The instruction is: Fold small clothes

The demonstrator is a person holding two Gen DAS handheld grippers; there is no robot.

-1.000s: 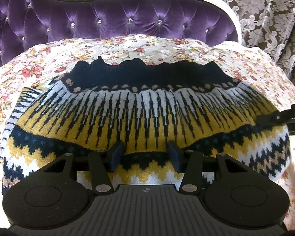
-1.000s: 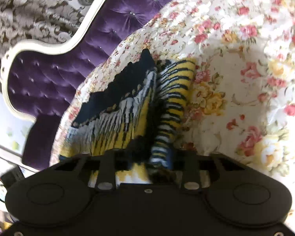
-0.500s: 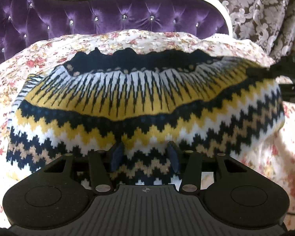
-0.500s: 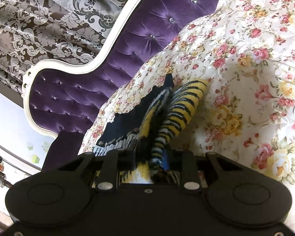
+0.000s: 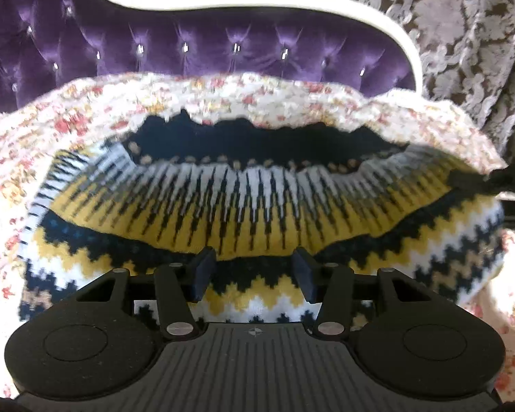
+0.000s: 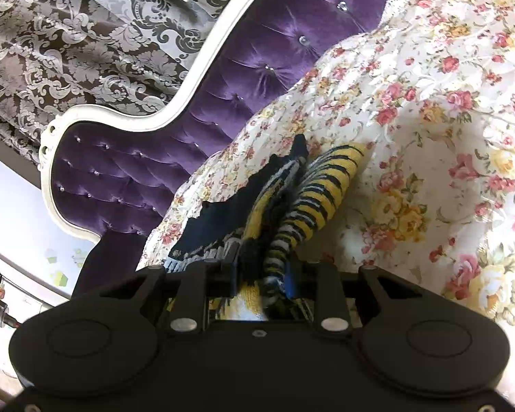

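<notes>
A small knitted sweater [image 5: 250,213] in yellow, white and navy zigzag lies on the floral bedspread [image 5: 223,92]. In the left wrist view my left gripper [image 5: 254,274] sits at its near hem with fingers apart, the fabric lying between them. In the right wrist view my right gripper [image 6: 261,278] is shut on the bunched edge of the sweater [image 6: 312,189], which is doubled over there. The right gripper also shows at the sweater's right edge in the left wrist view [image 5: 508,178].
A purple tufted headboard [image 5: 202,44] with a white frame stands behind the bed, and patterned curtains [image 5: 463,34] hang at the right. The floral bedspread [image 6: 446,120] spreads to the right of the sweater in the right wrist view.
The sweater's near edge was lifted and carried toward the headboard, then came back down; the yellow band again lies over the zigzag part. The right gripper stayed shut on the fabric.
</notes>
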